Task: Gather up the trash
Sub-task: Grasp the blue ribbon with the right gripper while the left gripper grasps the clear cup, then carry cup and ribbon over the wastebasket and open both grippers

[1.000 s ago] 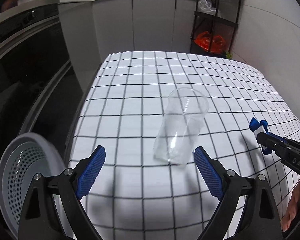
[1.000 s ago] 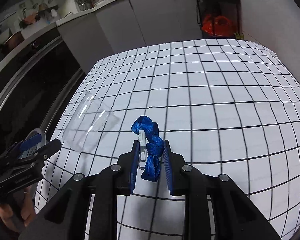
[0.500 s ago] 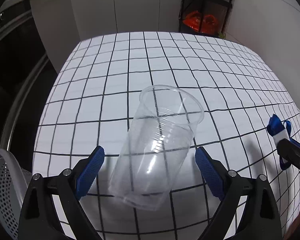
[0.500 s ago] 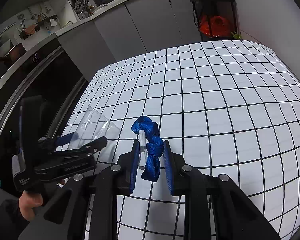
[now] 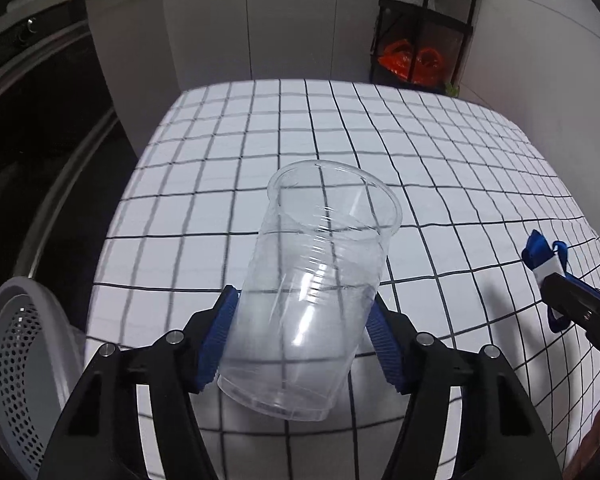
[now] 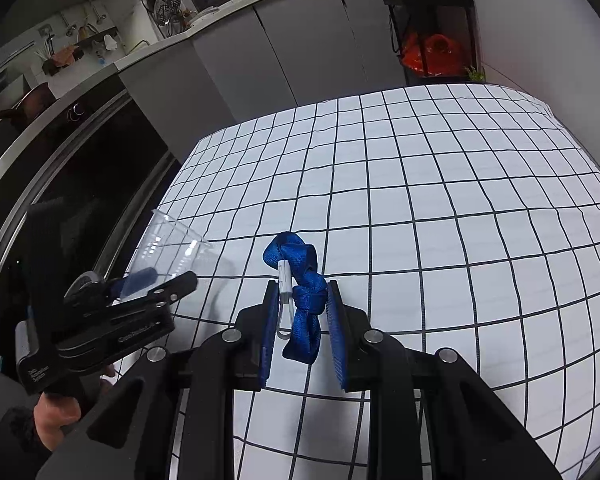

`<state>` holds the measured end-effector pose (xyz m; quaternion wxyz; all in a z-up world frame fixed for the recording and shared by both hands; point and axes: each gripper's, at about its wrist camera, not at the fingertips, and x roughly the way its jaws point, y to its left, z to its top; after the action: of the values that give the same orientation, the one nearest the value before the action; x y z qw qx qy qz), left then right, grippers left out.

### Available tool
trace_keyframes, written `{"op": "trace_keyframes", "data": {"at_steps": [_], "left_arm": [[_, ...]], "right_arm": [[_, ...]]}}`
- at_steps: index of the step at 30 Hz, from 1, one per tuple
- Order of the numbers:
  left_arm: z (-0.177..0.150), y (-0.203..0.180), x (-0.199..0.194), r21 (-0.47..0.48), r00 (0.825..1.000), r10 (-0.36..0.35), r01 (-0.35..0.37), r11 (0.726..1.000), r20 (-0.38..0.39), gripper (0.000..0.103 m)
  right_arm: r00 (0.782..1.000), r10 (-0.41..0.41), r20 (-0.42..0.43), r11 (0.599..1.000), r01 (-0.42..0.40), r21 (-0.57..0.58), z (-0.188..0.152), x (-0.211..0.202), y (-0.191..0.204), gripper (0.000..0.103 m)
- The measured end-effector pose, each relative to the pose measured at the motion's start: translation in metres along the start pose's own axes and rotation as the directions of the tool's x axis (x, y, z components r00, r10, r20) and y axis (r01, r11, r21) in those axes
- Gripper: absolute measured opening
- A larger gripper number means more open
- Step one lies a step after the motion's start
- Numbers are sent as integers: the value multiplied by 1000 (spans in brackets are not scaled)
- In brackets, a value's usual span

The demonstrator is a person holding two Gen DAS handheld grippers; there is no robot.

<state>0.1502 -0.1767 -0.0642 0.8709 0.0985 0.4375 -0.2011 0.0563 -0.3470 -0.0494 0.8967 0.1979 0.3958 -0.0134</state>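
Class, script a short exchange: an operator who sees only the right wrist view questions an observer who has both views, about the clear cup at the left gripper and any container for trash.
Operator: From my side the left gripper hides most of the clear cup. Is the cup between the pads?
Observer: Yes. In the left wrist view the jaws are closing with the cup between them, and both blue pads lie against its lower wall.
Operator: Is there any container nearby?
Observer: A grey perforated basket sits low, beyond the table edge, to the left of that gripper.
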Motion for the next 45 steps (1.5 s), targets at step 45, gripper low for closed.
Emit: {"op": "trace_keyframes", "data": {"at_steps": [45], "left_arm": [[-120, 245, -150, -336, 931, 359, -320, 886, 61, 62]], "right_arm": [[974, 195, -112, 886, -224, -406, -74, 55, 317, 23]]}}
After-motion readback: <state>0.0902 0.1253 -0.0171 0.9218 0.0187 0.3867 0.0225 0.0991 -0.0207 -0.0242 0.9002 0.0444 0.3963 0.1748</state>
